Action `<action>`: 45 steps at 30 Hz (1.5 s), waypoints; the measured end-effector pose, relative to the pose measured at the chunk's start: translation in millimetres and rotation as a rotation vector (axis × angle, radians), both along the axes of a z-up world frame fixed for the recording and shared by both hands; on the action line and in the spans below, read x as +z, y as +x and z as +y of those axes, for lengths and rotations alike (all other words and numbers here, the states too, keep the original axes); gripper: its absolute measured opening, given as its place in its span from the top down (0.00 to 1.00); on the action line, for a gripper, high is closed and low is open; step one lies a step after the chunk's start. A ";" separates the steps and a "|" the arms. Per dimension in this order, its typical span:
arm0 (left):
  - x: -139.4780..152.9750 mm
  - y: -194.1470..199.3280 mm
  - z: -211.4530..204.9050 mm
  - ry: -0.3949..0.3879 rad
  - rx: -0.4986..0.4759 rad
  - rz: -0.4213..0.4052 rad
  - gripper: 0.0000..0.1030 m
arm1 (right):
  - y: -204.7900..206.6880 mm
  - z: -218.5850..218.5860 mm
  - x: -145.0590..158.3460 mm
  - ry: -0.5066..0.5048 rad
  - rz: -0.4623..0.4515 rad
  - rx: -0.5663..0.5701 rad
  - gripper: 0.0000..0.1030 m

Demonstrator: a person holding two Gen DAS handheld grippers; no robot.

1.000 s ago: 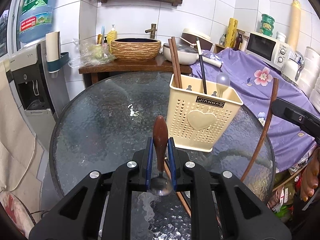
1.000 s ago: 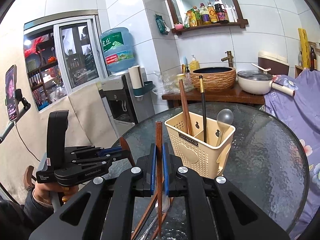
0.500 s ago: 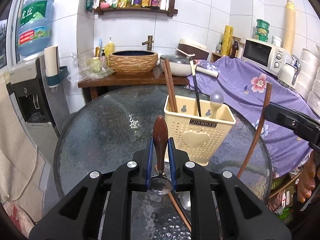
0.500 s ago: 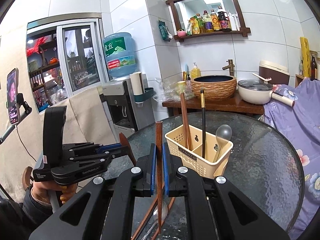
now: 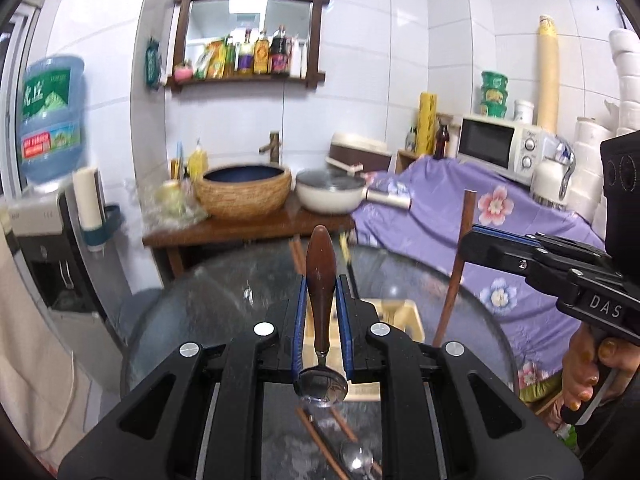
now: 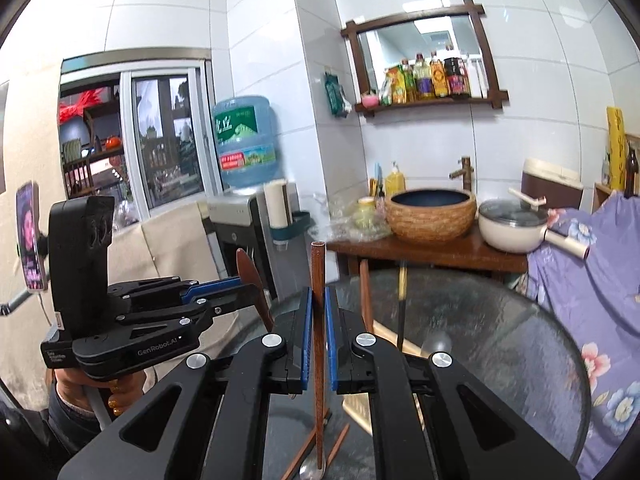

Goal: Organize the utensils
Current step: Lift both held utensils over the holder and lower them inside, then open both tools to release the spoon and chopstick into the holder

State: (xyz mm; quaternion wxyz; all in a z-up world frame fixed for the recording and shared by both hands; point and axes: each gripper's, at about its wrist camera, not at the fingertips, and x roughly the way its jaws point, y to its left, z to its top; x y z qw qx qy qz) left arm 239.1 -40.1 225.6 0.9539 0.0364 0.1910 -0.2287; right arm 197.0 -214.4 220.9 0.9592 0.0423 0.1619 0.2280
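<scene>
- The left gripper (image 5: 322, 312) is clenched on a wooden-handled spoon (image 5: 320, 280), its blue pads pinching the dark handle so that the handle points away from the camera and the steel bowl hangs at the near end; held like this, the spoon looks ready to be carried over the holder and lowered in
- The right gripper (image 6: 319, 320) is clamped on a single brown wooden chopstick (image 6: 318, 340), which stands nearly upright between the pads, a pose that suits dropping it straight down into a compartment
- The cream utensil holder (image 5: 400, 316) stands on the round glass table (image 6: 500, 340) just beyond both grippers, largely hidden behind them; chopsticks and a pale spoon already stand in it, seen through the right wrist view
- More chopsticks and a metal spoon (image 5: 356, 458) lie loose on the glass below the grippers, so sorting appears unfinished
- Readable writing: "DAS" on the right gripper's body in the left wrist view, and "GenRobot.AI" on the left gripper's body in the right wrist view
- The water bottle (image 6: 246, 140) carries a green label with Chinese characters, too blurred to read with confidence
</scene>
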 end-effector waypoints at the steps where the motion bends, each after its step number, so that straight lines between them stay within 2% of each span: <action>1: 5.4 3.0 -2.4 0.000 0.000 -0.008 0.85 | 2.7 -1.3 8.5 0.000 -0.015 -0.011 0.94; 7: 37.6 27.4 -20.3 -0.021 -0.001 -0.035 0.85 | 19.7 -9.5 45.2 -0.012 -0.077 -0.056 0.94; 12: 40.5 54.9 -34.6 -0.029 0.018 -0.016 0.85 | 36.3 -16.9 62.4 -0.035 -0.120 -0.107 0.94; 17: 18.2 86.1 -43.0 -0.053 0.027 0.043 0.85 | 51.6 -26.1 44.0 -0.035 -0.106 -0.147 0.94; 22: -15.7 103.5 -48.9 -0.055 0.025 0.114 0.85 | 61.5 -24.5 10.6 -0.062 -0.075 -0.170 0.94; 32: -75.6 107.9 -54.3 -0.016 0.033 0.193 0.85 | 67.5 -20.3 -34.3 -0.070 -0.007 -0.176 0.94; 40: -103.0 111.7 -57.9 0.012 0.042 0.230 0.85 | 70.8 -18.6 -55.1 -0.077 0.036 -0.187 0.94; 45: -106.7 111.7 -59.3 0.015 0.042 0.237 0.85 | 70.3 -19.1 -55.2 -0.078 0.031 -0.192 0.93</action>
